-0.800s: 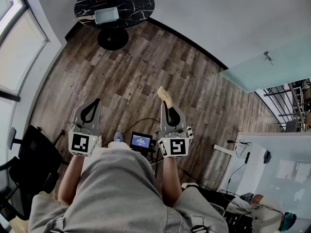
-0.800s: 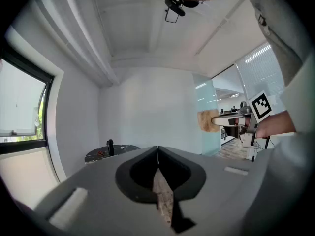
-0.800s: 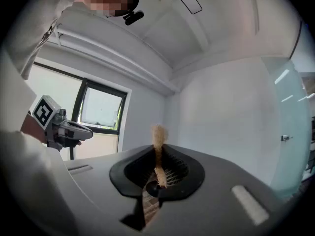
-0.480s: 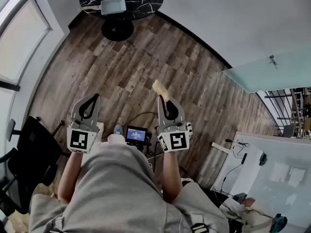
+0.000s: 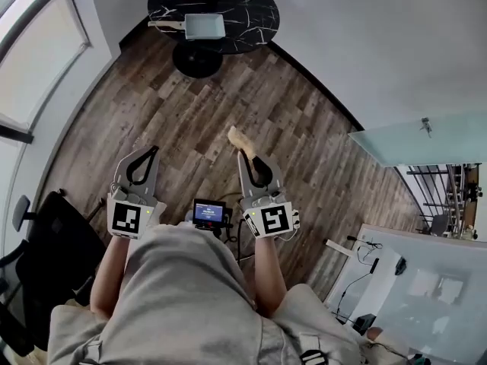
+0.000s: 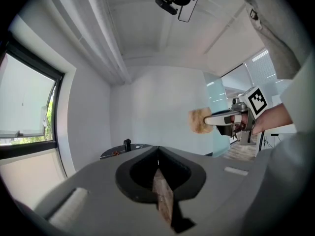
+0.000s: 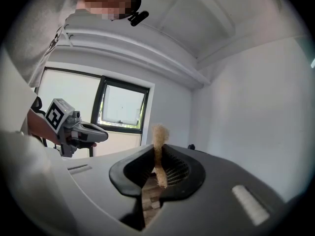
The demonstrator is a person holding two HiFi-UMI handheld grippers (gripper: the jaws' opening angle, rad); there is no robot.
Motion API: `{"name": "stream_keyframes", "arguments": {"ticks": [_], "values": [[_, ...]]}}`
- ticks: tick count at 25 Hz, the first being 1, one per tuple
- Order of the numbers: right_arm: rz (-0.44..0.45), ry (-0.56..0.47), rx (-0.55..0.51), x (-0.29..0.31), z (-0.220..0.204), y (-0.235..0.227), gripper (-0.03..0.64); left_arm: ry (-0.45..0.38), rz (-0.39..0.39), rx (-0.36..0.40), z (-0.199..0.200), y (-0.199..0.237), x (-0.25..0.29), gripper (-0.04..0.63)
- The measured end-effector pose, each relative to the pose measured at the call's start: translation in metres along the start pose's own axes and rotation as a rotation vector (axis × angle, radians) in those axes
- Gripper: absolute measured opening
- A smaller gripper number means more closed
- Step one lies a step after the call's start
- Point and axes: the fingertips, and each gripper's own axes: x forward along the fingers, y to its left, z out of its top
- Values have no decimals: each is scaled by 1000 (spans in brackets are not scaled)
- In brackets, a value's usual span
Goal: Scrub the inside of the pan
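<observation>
Head view: I count one pan on the round counter at twelve o'clock, well apart from my two tools, left tool and right tool.
Left gripper view: left tool pressed together, empty.
Right gripper view: right tool clamped on one sponge.

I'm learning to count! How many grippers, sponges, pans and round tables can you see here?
grippers: 2, the left gripper and the right gripper
sponge: 1
pan: 1
round table: 1
total: 5
</observation>
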Motion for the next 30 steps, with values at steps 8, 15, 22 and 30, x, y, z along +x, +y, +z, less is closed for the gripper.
{"name": "stream_keyframes", "arguments": {"ticks": [8, 15, 22, 30], "values": [[20, 59, -32, 112, 17, 55, 54, -31, -66, 39, -5, 110, 8, 2], [-23, 122, -25, 167, 8, 52, 54, 27, -104, 16, -28, 171, 41, 2], [-128, 158, -5, 229, -19, -24, 54, 54, -171, 60, -34, 197, 123, 2], [-85, 297, -248, 349, -66, -123, 54, 121, -215, 133, -26, 244, 265, 2]]}}
